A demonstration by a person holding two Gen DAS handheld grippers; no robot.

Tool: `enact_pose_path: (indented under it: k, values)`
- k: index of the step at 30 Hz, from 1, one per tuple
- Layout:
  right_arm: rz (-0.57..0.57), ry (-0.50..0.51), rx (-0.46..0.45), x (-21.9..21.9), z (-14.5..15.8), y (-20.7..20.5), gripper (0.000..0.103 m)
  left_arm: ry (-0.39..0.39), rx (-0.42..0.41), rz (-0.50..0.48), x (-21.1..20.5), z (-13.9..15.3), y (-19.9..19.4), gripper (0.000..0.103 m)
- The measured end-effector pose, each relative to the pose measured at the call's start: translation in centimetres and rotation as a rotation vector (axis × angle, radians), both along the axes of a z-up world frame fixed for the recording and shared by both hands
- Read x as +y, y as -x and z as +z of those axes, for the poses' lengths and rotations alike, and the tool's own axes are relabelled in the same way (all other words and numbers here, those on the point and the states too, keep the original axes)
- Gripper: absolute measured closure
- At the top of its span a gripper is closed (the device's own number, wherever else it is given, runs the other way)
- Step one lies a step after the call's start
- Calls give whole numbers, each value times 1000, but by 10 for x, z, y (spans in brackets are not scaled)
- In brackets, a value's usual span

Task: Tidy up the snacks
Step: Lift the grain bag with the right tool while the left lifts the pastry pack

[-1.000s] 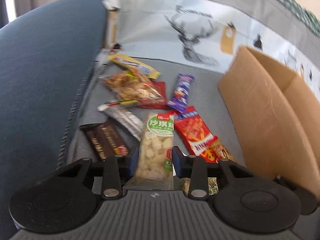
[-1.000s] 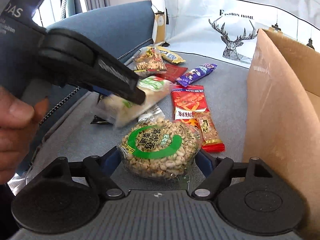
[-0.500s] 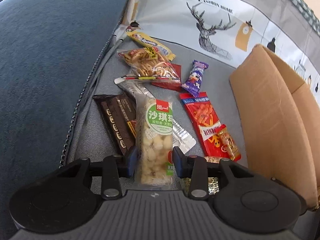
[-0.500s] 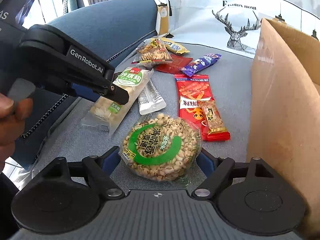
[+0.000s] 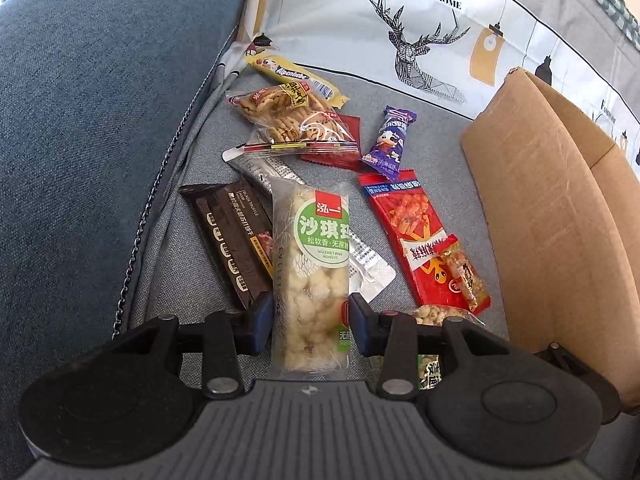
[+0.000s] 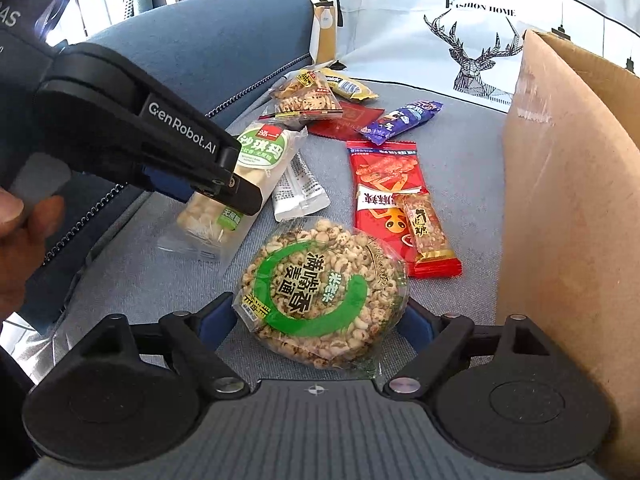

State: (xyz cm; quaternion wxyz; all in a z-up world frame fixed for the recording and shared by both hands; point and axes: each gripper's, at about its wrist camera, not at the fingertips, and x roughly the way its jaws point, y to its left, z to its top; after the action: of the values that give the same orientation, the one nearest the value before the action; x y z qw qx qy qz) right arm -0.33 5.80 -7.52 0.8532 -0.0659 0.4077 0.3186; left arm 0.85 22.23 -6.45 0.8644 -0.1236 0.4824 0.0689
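We find the blue sofa (image 5: 100,128), its grey seat cushion (image 5: 432,148) bearing the goods, with a deer-print cloth (image 5: 420,36) along the back. A cardboard box (image 5: 552,216) stands at the right edge of the seat, open at the top, just beside the red packets.

Left tongs (image 5: 311,316): their jaws have just been opening. The green-labelled rice crispy bar (image 5: 310,264) lies lengthwise between the blue pads, its far end over a silver sachet (image 5: 360,260) and beside a dark chocolate pack (image 5: 232,236). We see narrow gaps at both pads; we judge the grip released. In the right wrist view, a hand (image 6: 24,232) holds this tool from the left.

Right tongs (image 6: 320,320): their jaws have likewise been opening. The round puffed-grain cake (image 6: 320,292), green ring on its wrapper, rests on the cushion between widely spread pads. Whether the pads still touch its wrapper we cannot tell for certain; they appear released.

Remaining items, all lying loose on the seat: a long red snack packet (image 5: 412,236) with a small orange nut bar (image 5: 466,276) overlapping its near end; a clear biscuit bag (image 5: 288,116) resting on a flat dark-red packet (image 5: 344,148); a purple candy bar (image 5: 390,140); a yellow Alpenliebe stick (image 5: 292,76) farthest back, near the cloth.
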Motion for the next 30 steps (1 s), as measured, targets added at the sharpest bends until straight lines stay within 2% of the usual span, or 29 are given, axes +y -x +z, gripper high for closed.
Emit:
enact_pose_path:
  k: [11, 18, 23, 30]
  values:
    - [7, 3, -16, -2, 2, 3, 20, -9, 8, -11, -1, -1, -1, 58]
    - [28, 10, -67, -4, 8, 9, 22, -34, -2, -23, -4, 1, -1, 61]
    - [55, 2, -123, -7, 21, 18, 22, -19, -83, -3, -2, 19, 8, 64]
    - [89, -72, -207, -23, 55, 36, 22, 19, -226, 26, 1, 52, 27, 64]
